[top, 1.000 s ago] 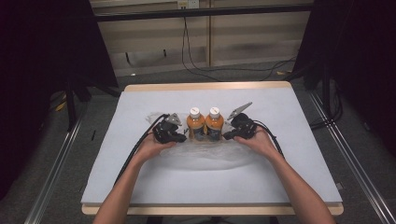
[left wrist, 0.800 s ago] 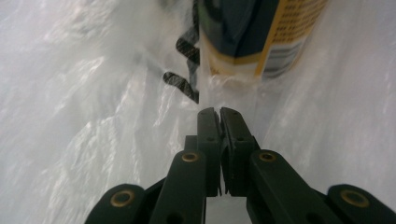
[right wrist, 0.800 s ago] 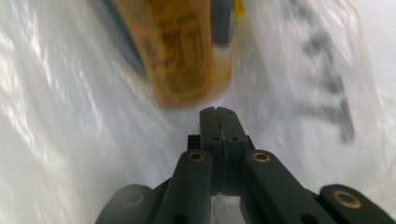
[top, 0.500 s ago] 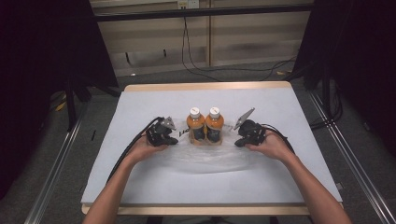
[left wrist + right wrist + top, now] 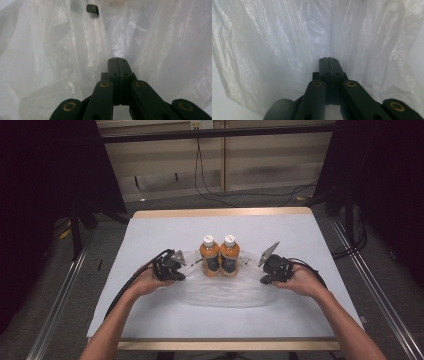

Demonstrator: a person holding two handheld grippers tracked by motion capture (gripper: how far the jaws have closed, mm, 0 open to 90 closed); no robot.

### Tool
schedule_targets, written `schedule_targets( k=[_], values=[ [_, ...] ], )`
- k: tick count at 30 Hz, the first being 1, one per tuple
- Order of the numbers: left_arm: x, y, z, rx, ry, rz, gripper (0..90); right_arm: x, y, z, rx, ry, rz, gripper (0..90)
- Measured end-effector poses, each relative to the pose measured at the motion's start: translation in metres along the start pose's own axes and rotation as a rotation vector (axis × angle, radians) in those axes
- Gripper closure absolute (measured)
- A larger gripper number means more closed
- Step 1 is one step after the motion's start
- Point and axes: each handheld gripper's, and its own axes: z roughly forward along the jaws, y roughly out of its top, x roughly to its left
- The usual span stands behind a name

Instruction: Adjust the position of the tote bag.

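Counter (image 5: 150,315), white top with a pale wooden rim, takes up most of the high view; dark floor and cables beyond it.

Clear plastic bag (image 5: 220,287) lies crumpled across the middle of the counter, spread between my two hands. In my left gripper view its film (image 5: 62,50) rises in folds ahead of the fingers; same in my right gripper view (image 5: 274,45).

Two bottles of orange drink (image 5: 219,256), white caps, dark labels, stand upright and touching side by side at the far edge of the bag, midway between my grippers. Cannot tell whether they stand inside the bag or on its film.

My left gripper (image 5: 176,270) sits at the bag's left edge, just beside the left bottle. Fingers (image 5: 113,67) clenched flat together, bag film gathered at the tips; it looks pinched, though the seam itself is too tight to see film in it.

My right gripper (image 5: 265,272) sits at the bag's right edge, a little farther from the bottles, grey plate tilted up. Fingers (image 5: 325,66) clenched likewise, film bunched at the tips.
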Motion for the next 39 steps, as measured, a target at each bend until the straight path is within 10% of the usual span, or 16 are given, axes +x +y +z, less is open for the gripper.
schedule_targets(
  k=[14,18,39],
  values=[
    [0.016,-0.003,0.000,0.047,0.101,0.012,90.0,-0.017,-0.005,0.000,-0.010,-0.081,0.034,90.0],
    [0.026,-0.006,0.000,0.025,0.060,-0.026,90.0,-0.022,-0.005,0.000,-0.007,-0.084,0.049,90.0],
    [0.040,-0.026,-0.007,0.041,0.116,-0.039,90.0,-0.038,-0.014,-0.005,0.023,-0.108,0.044,90.0]
  ],
)
